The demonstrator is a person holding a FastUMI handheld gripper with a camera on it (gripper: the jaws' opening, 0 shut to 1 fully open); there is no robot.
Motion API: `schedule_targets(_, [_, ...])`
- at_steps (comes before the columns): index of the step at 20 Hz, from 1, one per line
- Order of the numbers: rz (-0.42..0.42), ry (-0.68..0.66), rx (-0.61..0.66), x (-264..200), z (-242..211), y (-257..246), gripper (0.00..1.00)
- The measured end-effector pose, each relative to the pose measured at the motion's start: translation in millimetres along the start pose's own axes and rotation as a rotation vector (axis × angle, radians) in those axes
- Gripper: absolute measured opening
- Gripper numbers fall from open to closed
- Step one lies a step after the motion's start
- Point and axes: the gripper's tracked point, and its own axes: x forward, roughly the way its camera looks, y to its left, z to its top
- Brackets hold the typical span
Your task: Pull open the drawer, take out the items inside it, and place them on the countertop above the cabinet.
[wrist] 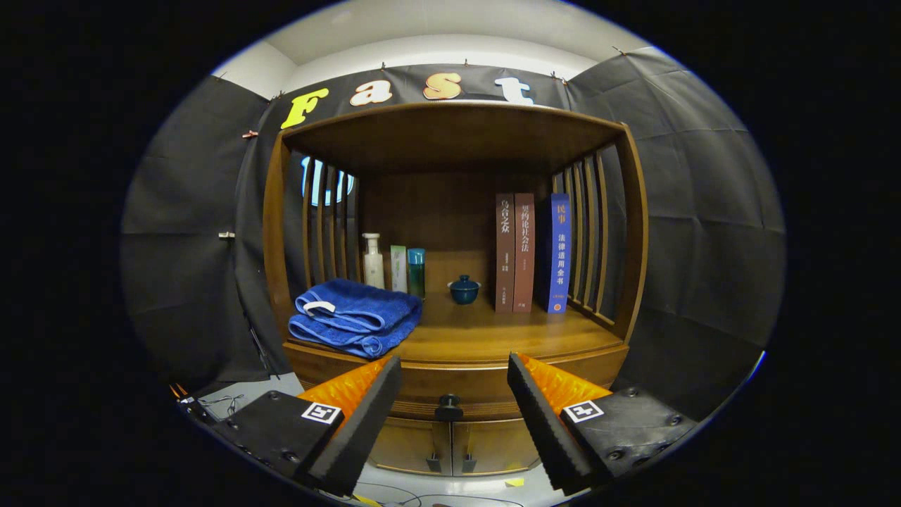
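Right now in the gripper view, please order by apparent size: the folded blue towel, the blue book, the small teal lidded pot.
1. Blue towel, though it lies nearer the camera.
2. Blue book.
3. Teal lidded pot.
The gripper is open, ahead of the drawer knob.

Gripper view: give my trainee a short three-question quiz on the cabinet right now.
1. True or false: the drawer is shut, its knob ahead between the open claw's fingers.
2. What lies at the countertop's left front? A) blue towel B) books C) lidded cup
3. How many books stand upright at the right?

Key: 1 true. 2 A, the folded blue towel; the small lidded cup sits further back, the bottles behind the towel. 3 three.
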Motion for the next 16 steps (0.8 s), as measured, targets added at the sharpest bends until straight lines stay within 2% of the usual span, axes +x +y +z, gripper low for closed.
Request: schedule_targets(16, [-0.026,0.216,0.021,87.3,-121.6,-3.4,0.98])
